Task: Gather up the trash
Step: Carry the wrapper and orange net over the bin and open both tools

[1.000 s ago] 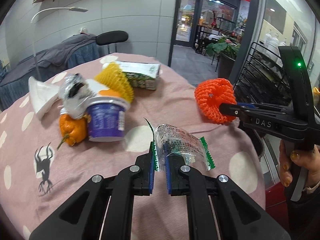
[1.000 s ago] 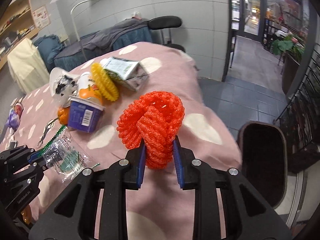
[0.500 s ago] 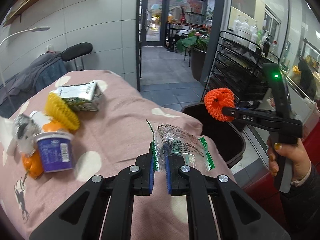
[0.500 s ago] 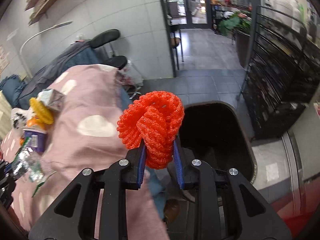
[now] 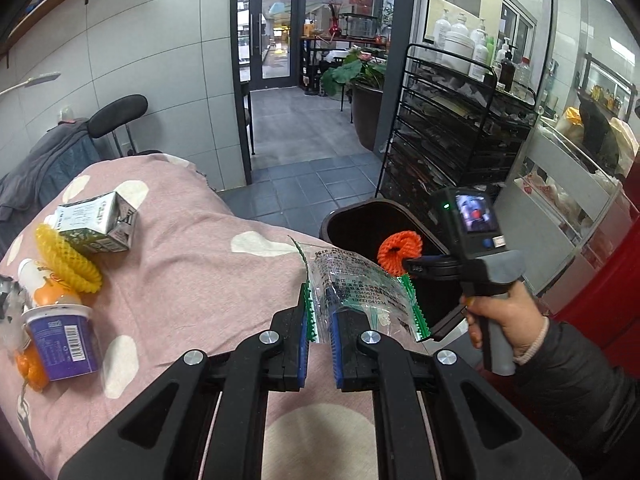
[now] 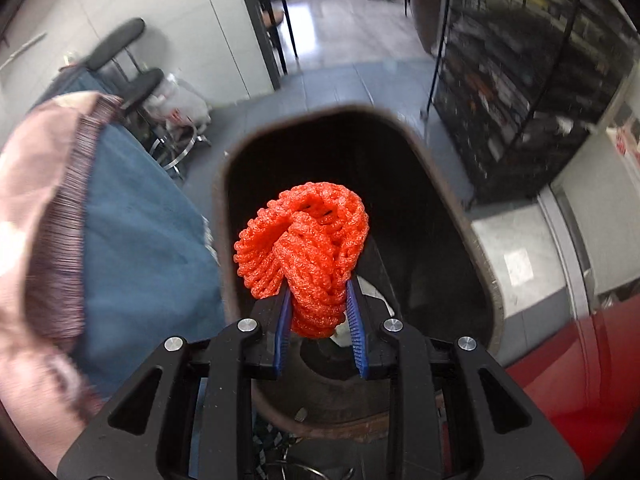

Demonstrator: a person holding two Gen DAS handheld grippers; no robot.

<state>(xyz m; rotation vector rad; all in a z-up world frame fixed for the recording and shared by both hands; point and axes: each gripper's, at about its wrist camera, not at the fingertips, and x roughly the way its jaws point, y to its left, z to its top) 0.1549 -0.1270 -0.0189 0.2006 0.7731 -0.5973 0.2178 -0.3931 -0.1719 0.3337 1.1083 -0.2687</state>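
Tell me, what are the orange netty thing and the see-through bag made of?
Orange net: looks like soft foam mesh, matte, with a bumpy open weave that squashes between the fingers. See-through bag: thin crinkly plastic film, probably; shiny, clear, with printing and green zigzag edges.

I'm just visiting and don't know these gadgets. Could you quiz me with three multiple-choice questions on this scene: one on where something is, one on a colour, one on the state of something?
1. Where is the orange foam net that the right gripper holds?
A. Over the open black bin
B. On the pink tablecloth
C. On the wire rack

2. What colour is the foam net lying by the milk carton?
A. Blue
B. Yellow
C. White

3. What is the state of the left gripper?
A. Wide open and empty
B. Shut on a yogurt cup
C. Shut on a clear plastic wrapper

Answers: 1 A, the right wrist view shows the bin's mouth directly beneath the net. 2 B, the yellow foam net rests beside the carton. 3 C, the wrapper's edge is pinched between the blue pads.
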